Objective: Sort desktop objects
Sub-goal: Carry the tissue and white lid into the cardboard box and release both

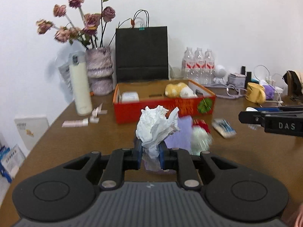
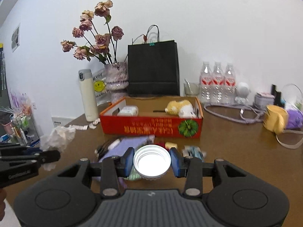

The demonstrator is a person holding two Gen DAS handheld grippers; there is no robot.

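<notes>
Left gripper [image 1: 150, 151]: jaws narrow, clamped on crumpled white tissue [image 1: 157, 126], held above the table. Right gripper [image 2: 151, 161]: blue pads either side of a white jar [image 2: 151, 160], mouth up; contact on the right pad unclear. Brown table [image 1: 255, 155] holds a purple notebook [image 1: 180, 132] near the grippers. Beyond, red box [image 2: 151, 127] contains a plush toy [image 2: 179, 107] and a white case [image 2: 127, 111]. White wall behind.

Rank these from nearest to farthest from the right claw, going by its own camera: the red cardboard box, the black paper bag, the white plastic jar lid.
1. White plastic jar lid: between the right claw's blue fingers.
2. Red cardboard box: straight ahead, mid-table.
3. Black paper bag: behind the box, against the wall.
</notes>
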